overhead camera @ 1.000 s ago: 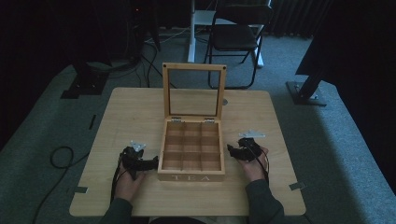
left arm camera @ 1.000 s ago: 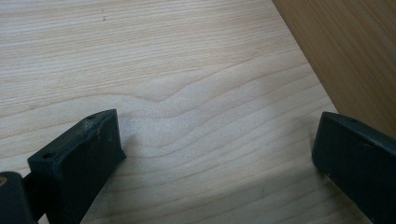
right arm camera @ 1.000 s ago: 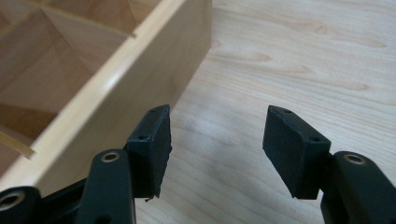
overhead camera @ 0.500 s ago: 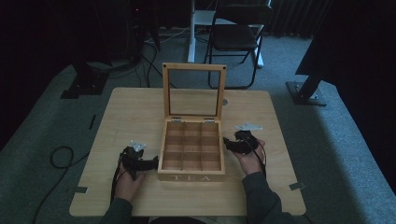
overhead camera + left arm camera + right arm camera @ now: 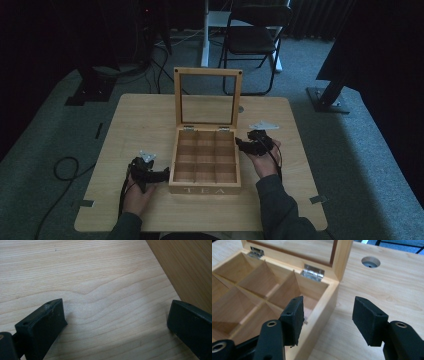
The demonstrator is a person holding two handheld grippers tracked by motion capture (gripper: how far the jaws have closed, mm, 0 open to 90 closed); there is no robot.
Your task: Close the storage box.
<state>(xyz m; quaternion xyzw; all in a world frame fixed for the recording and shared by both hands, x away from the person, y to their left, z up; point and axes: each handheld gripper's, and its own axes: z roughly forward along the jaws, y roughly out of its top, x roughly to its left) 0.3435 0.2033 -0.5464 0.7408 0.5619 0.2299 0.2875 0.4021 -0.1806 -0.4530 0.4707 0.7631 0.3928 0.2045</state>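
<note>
High view dim, dark surround, soft overall. Gripper views brighter, even light; table [image 5: 95, 277] grain sharp, soft shadows under jaws, near jaws slightly blurred.

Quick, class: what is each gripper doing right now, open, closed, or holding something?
Left gripper: open, holding nothing, beside the tea box.
Right gripper: open, holding nothing, jaws either side of the box's wall.

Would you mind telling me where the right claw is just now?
In the high view the right claw sits at the tea box's right wall, near the hinged back corner; its own view shows its open jaws straddling that wall.
</note>
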